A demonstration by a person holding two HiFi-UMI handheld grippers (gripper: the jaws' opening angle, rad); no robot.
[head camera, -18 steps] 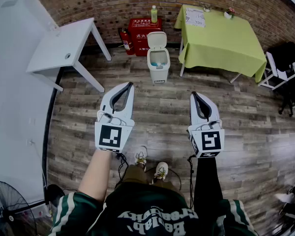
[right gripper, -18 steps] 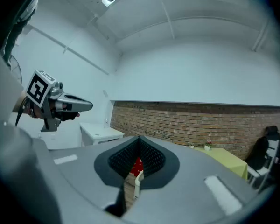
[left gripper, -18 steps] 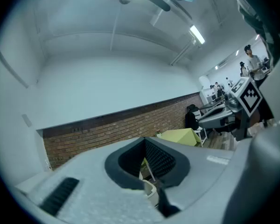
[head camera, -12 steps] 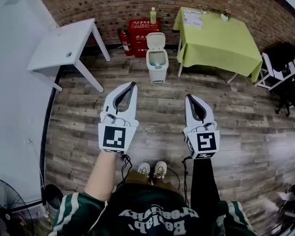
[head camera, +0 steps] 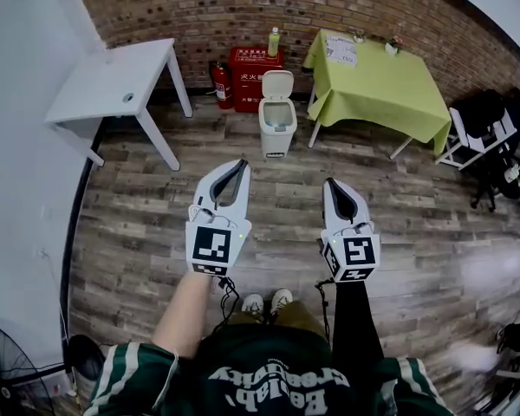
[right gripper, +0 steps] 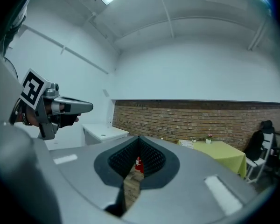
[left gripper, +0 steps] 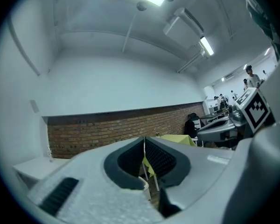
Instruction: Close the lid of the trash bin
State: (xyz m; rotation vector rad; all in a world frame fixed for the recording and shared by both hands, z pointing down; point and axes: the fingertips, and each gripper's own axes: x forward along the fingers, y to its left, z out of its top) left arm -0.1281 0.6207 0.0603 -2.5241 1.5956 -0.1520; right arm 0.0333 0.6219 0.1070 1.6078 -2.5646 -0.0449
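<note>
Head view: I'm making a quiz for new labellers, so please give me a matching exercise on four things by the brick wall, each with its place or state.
Things:
1. trash bin
2. bottle
3. tablecloth
4. fire extinguisher

Place or state:
A. draped, right of the bin
B. lid raised
C. on top of the red box
D. on the floor, left of the red box

Pairs: 1-B, 2-C, 3-A, 4-D

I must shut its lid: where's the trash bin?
Head view, upper centre: the trash bin stands in front of the red box, left of the green table.
</note>
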